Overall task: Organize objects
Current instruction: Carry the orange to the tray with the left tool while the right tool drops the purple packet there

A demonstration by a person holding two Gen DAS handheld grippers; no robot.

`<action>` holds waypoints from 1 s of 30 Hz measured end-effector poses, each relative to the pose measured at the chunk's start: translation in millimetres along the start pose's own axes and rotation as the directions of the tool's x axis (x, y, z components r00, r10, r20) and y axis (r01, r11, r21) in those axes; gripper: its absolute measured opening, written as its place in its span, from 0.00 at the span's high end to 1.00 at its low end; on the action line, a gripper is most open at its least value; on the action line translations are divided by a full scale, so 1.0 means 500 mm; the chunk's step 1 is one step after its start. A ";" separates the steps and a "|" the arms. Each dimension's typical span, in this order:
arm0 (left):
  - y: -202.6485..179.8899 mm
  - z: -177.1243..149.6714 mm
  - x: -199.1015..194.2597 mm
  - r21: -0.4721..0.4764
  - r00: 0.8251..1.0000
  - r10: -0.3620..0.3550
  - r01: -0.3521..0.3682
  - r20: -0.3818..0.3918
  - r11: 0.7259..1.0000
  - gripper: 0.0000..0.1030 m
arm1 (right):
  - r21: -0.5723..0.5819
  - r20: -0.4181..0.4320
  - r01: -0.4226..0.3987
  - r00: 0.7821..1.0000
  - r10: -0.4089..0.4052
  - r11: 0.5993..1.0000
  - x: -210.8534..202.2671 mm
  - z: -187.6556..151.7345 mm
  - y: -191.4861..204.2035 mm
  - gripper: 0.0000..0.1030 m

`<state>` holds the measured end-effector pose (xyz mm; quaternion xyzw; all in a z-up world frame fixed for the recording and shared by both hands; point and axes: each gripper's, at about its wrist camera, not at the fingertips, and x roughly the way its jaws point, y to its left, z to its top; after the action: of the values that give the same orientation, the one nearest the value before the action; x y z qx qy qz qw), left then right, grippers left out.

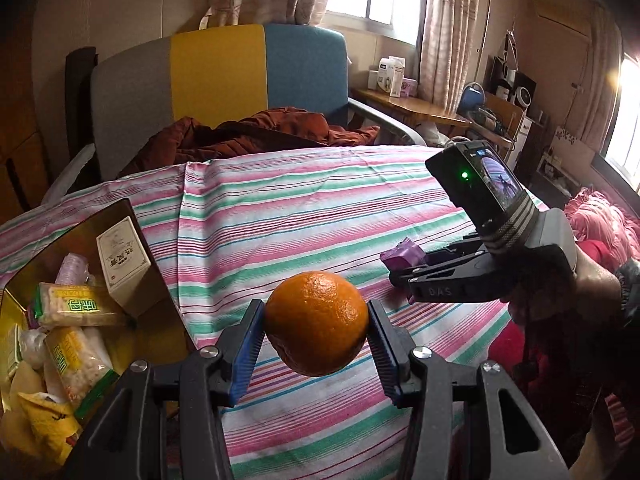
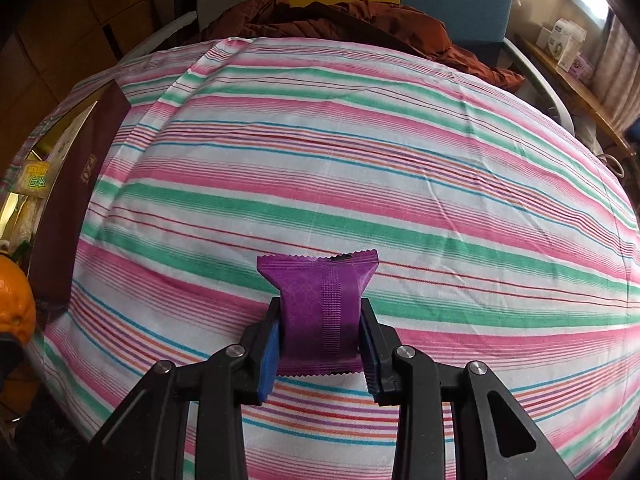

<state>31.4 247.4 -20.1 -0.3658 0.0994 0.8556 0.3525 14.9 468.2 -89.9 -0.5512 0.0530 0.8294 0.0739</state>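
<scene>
Black arms of the left gripper fill the bottom of the left wrist view, and its blue-padded fingers pinch an orange from either side. The fruit sits in the lower middle of that frame, lifted clear of the striped sheet that covers the bed.

At the lower left of the same view stands an open box with a gold lining. It is crowded with snack packets, a small cream carton leaning against its far wall, and a yellow wrapper near the bottom edge. The orange hangs just to the right of this box, not over it.

On the right side of the frame, a hand in a dark sleeve holds the right gripper, whose tips point toward the middle of the bed. From its own camera, the right gripper is pressed in on a purple snack packet, one blue pad on each side of it. The packet stands lengthwise between the fingers in the lower middle of that view, with its zigzag ends showing above and below the pads. Whether it rests on the sheet or is just above it, I cannot tell.

Beyond the bed, in the upper part of both views, a rust-brown garment lies crumpled on a chair with grey, yellow and blue panels.
</scene>
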 end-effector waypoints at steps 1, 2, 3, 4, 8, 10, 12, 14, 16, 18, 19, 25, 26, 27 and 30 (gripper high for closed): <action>0.002 -0.001 -0.004 -0.004 1.000 -0.001 0.001 0.003 1.000 0.51 | 0.002 0.003 0.005 1.000 -0.005 1.000 -0.003 -0.002 0.005 0.66; 0.006 -0.002 -0.009 -0.008 1.000 -0.003 0.003 0.007 1.000 0.51 | 0.006 0.010 0.007 1.000 -0.007 1.000 -0.009 -0.004 0.008 0.66; 0.010 -0.003 -0.013 -0.012 1.000 -0.004 0.004 0.010 1.000 0.51 | 0.011 0.017 0.004 1.000 -0.004 1.000 -0.015 -0.004 0.010 0.66; 0.014 -0.003 -0.016 -0.017 1.000 -0.004 0.004 0.012 1.000 0.51 | 0.021 0.029 -0.006 1.000 0.005 1.000 -0.024 -0.005 0.013 0.66; 0.036 -0.005 -0.034 -0.050 1.000 -0.002 0.003 0.019 0.999 0.51 | 0.024 0.055 -0.036 0.998 0.034 0.999 -0.047 -0.004 0.037 0.66; 0.052 -0.008 -0.047 -0.070 1.000 0.001 0.001 0.025 0.998 0.51 | 0.024 0.065 -0.050 0.997 0.048 0.998 -0.053 -0.004 0.054 0.66; 0.075 -0.009 -0.063 -0.095 0.999 0.010 -0.006 0.034 0.995 0.51 | 0.022 0.081 -0.070 0.994 0.068 0.997 -0.061 -0.003 0.074 0.66; 0.106 -0.011 -0.080 -0.133 0.999 0.021 -0.015 0.042 0.991 0.51 | 0.015 0.107 -0.096 0.990 0.094 0.995 -0.076 0.000 0.097 0.66; 0.137 -0.013 -0.097 -0.169 0.998 0.041 -0.032 0.048 0.985 0.51 | 0.006 0.131 -0.121 0.984 0.119 0.993 -0.093 0.003 0.119 0.66; 0.177 -0.021 -0.121 -0.212 0.996 0.072 -0.058 0.059 0.976 0.51 | 0.000 0.160 -0.154 0.975 0.152 0.988 -0.113 0.007 0.144 0.66; 0.196 -0.024 -0.129 -0.230 0.994 0.089 -0.072 0.061 0.970 0.51 | -0.004 0.176 -0.177 0.969 0.175 0.984 -0.122 0.012 0.158 0.66; 0.310 -0.059 -0.169 -0.350 0.980 0.194 -0.166 0.045 0.922 0.51 | -0.092 0.224 -0.291 0.926 0.304 0.952 -0.152 0.033 0.282 0.66; 0.326 -0.067 -0.174 -0.369 0.978 0.207 -0.178 0.040 0.912 0.51 | -0.110 0.226 -0.302 0.920 0.320 0.947 -0.154 0.033 0.300 0.66; 0.341 -0.074 -0.179 -0.385 0.975 0.217 -0.188 0.034 0.904 0.51 | -0.134 0.227 -0.315 0.913 0.338 0.940 -0.155 0.035 0.327 0.66; 0.371 -0.090 -0.187 -0.416 0.970 0.240 -0.209 0.023 0.885 0.51 | -0.194 0.212 -0.323 0.908 0.361 0.926 -0.147 0.033 0.393 0.66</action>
<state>-23.8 43.0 -3.5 -0.3856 -0.0540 0.9053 0.1697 -7.7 273.0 -14.6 -0.4313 0.0751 0.8924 -0.1097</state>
